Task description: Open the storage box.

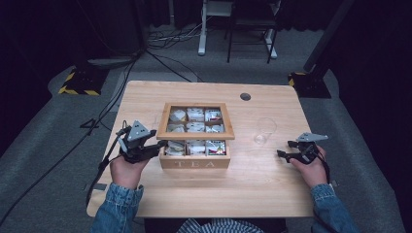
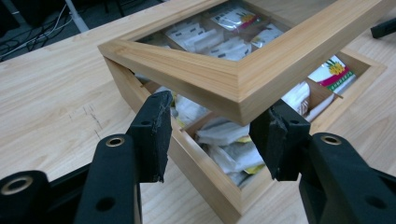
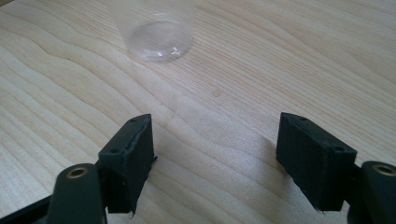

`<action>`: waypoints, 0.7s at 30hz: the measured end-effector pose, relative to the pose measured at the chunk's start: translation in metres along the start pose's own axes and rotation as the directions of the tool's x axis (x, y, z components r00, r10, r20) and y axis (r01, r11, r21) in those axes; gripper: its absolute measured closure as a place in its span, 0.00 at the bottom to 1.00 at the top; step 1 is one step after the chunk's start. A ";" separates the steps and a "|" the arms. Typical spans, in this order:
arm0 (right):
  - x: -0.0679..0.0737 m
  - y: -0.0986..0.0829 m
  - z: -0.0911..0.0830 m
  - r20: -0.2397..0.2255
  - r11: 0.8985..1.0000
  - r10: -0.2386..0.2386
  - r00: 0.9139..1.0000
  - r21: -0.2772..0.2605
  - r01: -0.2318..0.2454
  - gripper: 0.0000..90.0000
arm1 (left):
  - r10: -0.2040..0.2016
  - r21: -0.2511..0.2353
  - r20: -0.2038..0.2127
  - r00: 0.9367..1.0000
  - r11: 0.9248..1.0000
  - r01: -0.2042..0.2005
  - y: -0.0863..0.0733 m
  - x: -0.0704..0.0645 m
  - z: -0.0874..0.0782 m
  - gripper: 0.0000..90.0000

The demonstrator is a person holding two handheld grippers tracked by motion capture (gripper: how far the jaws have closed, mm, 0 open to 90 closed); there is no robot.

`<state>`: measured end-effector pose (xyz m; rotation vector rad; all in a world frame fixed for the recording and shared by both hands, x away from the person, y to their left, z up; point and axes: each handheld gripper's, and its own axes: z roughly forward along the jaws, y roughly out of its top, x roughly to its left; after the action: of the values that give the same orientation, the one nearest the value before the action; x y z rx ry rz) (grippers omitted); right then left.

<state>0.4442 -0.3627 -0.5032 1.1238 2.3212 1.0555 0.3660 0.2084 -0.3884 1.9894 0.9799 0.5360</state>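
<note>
At the centre of the high view a wooden tea box (image 1: 195, 158) sits square to the table (image 1: 145, 97), its long axis left-right and lettered front facing the bottom edge, its glass-paned lid (image 1: 196, 121) raised. The left gripper (image 1: 154, 147), jaws spread, sits at the box's front left corner. At lower right the right gripper (image 1: 285, 149) hovers with jaws apart, a clear glass (image 1: 264, 131) just up-left of it.

Both my forearms come in from the bottom edge in blue denim sleeves, one hand wrapped around each tool. My left hand (image 1: 127, 170) sits palm up-ish, holding the black two-jaw left gripper with the grey three-cornered plate on top (image 1: 156, 145), and it's pointing off to my right. Its jaws are spread wide apart with nothing clamped between them. My right hand (image 1: 311, 167) holds the matching black right gripper (image 1: 284, 149), aimed to my left and held low. Those jaws are spread wide too, nothing in them.
</note>
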 end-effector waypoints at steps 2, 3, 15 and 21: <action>0.000 0.000 0.000 -0.002 1.000 -0.004 1.000 0.001 0.004 0.31 | -0.011 -0.003 0.012 1.000 1.000 0.011 0.003 0.005 0.000 0.54; 0.000 0.000 0.000 -0.002 1.000 -0.003 1.000 0.001 0.003 0.31 | -0.023 -0.003 0.014 1.000 1.000 0.023 0.005 0.007 0.000 0.54; 0.000 0.000 0.000 -0.001 1.000 -0.003 1.000 0.001 0.003 0.31 | -0.037 -0.050 0.011 0.999 0.998 0.037 0.025 0.014 0.000 0.53; 0.000 0.000 0.000 -0.001 1.000 -0.003 1.000 0.001 0.003 0.31 | -0.035 -0.061 -0.023 0.999 0.998 0.033 0.036 0.009 0.007 0.52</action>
<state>0.4444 -0.3626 -0.5032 1.1193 2.3238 1.0544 0.3918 0.2000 -0.3623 1.9137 0.9992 0.5659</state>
